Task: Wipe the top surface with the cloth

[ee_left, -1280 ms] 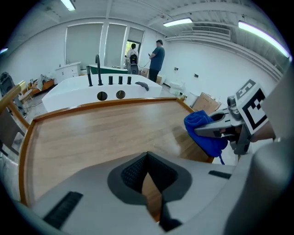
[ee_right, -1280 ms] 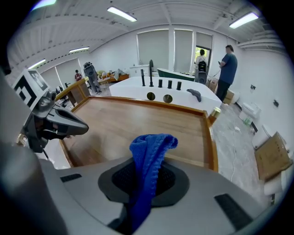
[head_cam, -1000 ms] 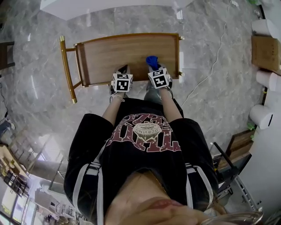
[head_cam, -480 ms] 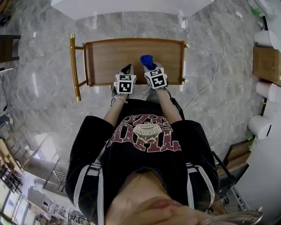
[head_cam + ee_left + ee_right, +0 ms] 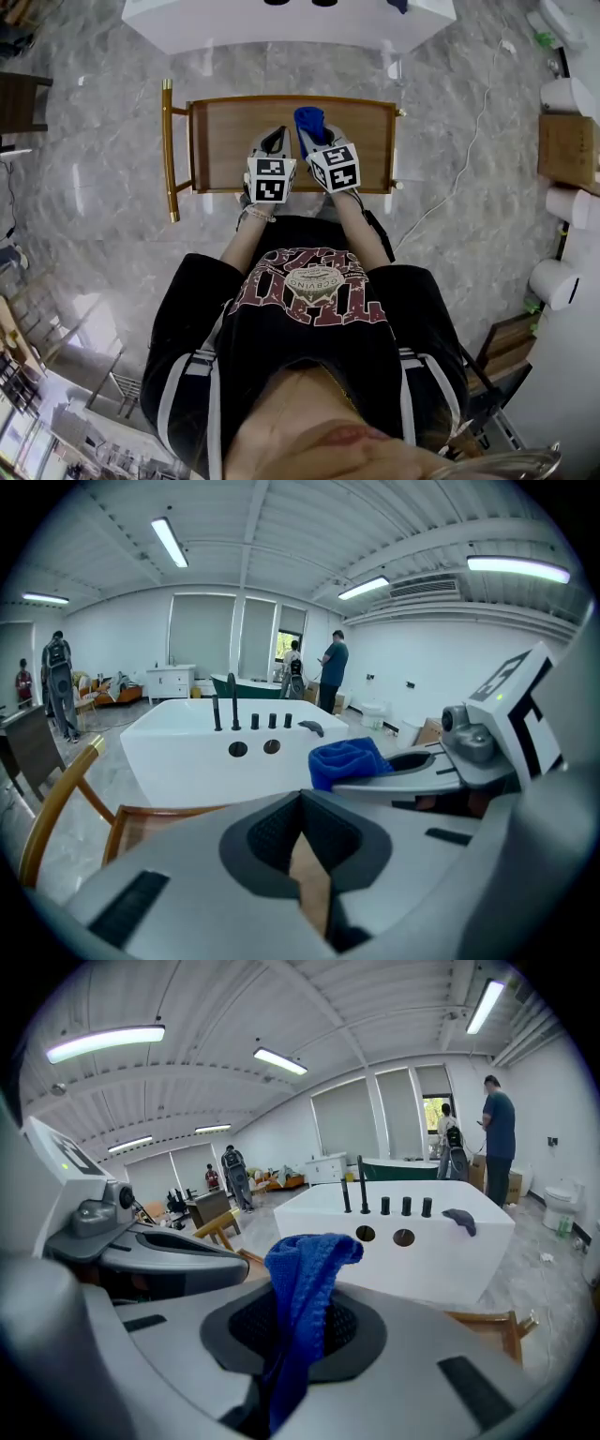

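So right now we've got both tongs out over the wooden desk [image 5: 225, 141], the one with the raised rim and the gold tube frame [image 5: 167, 150].

Our right tongs [image 5: 317, 141] are clamped on the blue cloth [image 5: 307, 120]. In the right gripper view the cloth [image 5: 305, 1269] is pinched between the two dark pads [image 5: 352, 1326], and a folded lump of it sticks up past the tips. From the head view it sits over the far half of the desk top, near the back rim. We honestly can't tell if it's touching the wood.

Our left tongs [image 5: 274, 139] are just beside the right ones, on their left, also over the desk. In the left gripper view they [image 5: 300, 803] are closed tip to tip with nothing in them, just a sliver of wood showing through the gap below. The cloth [image 5: 347, 761] shows up there too, off to the right.

Past the desk there's a white bathtub [image 5: 281, 23] with black taps [image 5: 232, 700].
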The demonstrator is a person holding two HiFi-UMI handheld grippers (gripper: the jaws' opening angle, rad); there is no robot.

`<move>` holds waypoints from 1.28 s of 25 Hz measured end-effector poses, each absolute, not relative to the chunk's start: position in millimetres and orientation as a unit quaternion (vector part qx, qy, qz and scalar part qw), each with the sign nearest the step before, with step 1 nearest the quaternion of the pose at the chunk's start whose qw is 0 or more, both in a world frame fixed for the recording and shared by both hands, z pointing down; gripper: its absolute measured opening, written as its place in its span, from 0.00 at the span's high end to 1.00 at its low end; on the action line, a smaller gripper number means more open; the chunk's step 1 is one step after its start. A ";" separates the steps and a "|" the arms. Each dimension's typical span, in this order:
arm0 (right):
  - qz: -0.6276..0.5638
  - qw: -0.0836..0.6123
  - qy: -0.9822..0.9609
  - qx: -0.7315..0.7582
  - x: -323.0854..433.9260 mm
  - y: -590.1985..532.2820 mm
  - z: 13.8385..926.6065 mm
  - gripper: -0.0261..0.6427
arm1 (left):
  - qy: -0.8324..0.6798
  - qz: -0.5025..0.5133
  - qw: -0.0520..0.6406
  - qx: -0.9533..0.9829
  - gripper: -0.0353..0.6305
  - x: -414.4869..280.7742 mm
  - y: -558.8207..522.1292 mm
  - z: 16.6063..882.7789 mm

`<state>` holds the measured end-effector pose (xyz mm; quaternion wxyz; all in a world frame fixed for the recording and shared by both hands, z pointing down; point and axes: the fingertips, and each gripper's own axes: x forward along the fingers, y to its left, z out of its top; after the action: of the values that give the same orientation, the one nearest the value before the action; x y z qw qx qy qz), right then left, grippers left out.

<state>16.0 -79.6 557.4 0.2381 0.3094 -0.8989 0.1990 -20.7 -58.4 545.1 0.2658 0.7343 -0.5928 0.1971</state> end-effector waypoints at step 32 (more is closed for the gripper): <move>0.059 0.057 -0.949 0.305 -48.7 -123.8 341.5 0.88 | -0.635 0.050 0.106 0.763 0.88 -70.8 -109.6 339.5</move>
<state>-48.7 -123.8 341.5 0.0568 0.3052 -0.9488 0.0589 -70.8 -109.6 339.5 0.1055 0.7633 -0.6354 0.0502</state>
